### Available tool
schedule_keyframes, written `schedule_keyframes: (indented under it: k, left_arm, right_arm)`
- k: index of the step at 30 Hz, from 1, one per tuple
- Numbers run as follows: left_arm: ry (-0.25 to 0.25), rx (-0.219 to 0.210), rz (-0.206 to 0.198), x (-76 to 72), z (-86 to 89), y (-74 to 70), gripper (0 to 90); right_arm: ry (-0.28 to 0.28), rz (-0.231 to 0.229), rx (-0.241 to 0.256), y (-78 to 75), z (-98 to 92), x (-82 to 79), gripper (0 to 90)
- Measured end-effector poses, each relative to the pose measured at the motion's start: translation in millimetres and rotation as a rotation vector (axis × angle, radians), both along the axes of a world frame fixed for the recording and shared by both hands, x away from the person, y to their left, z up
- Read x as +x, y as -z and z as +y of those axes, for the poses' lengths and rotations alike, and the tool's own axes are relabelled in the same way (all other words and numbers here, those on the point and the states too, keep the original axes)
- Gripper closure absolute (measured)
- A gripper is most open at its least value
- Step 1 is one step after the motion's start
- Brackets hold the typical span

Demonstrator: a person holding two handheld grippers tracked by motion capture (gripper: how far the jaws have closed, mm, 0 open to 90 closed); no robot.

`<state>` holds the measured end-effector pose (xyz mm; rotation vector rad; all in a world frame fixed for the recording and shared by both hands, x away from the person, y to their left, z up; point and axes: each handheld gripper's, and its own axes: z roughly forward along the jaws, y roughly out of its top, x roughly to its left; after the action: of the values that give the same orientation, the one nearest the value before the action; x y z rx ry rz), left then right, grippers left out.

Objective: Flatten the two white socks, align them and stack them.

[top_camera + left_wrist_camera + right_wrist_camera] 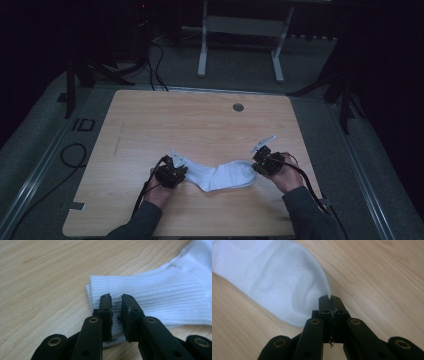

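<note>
A white sock (222,176) lies bent on the wooden table (190,120) near its front edge. My left gripper (176,173) is at the ribbed cuff end. In the left gripper view its jaws (116,296) stand a narrow gap apart over the flat cuff (162,297), with white cloth showing in the gap. My right gripper (261,165) is at the toe end. In the right gripper view it (330,297) is shut on the edge of the sock's toe (274,285), and the cloth puckers toward the tips.
A small round grommet (238,107) sits in the tabletop near the far edge. Bare wood spreads across the far half of the table. Cables (72,155) lie on the floor at the left, and a white desk frame (240,30) stands behind the table.
</note>
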<state>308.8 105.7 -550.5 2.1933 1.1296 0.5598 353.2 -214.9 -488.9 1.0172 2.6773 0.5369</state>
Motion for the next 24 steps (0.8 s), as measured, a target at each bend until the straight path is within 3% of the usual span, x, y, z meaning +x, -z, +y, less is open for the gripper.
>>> schedule_keyframes:
  k: [5,12,24]
  left_arm:
    - [-0.001,-0.004,0.001,-0.1,-0.1,0.2,78.9]
    - [-0.003,-0.005,0.001,-0.3,-0.3,0.2,79.0]
    - [-0.005,-0.001,0.003,-0.7,-0.3,0.0,78.9]
  right_arm:
    - [0.006,-0.002,0.008,-5.8,-8.0,-1.9,88.1]
    - [-0.012,-0.003,0.009,-8.3,-2.9,-5.0,88.0]
    - [-0.021,0.047,-0.004,14.2,5.0,0.0,86.8]
